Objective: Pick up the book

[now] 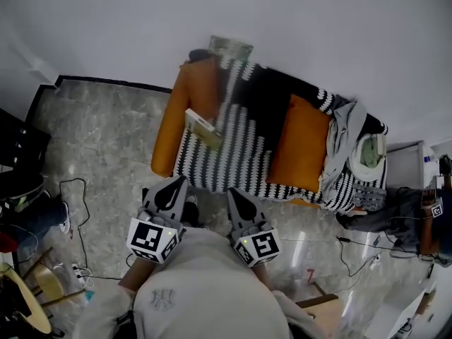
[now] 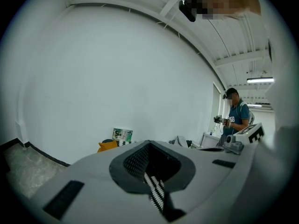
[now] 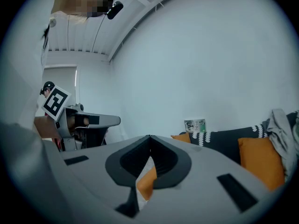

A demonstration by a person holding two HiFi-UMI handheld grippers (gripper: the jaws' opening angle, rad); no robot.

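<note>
Lying on the striped blanket [image 1: 240, 147] of the orange sofa [image 1: 166, 129], book [image 1: 201, 127] near the left armrest, well apart from and ahead of both grippers, left gripper [image 1: 171, 191] jaws closed together, right gripper [image 1: 240, 202] jaws closed together, neither gripping anything.

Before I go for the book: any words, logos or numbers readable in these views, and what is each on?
"NY" monogram, as it seems: grey sweatshirt, head view.
Book on the sofa: cover print too small to read.
Printed cover behind the sofa: blurred, unreadable.
Red floor mark: unreadable.
Marker cubes: square patterns only, no words.
</note>
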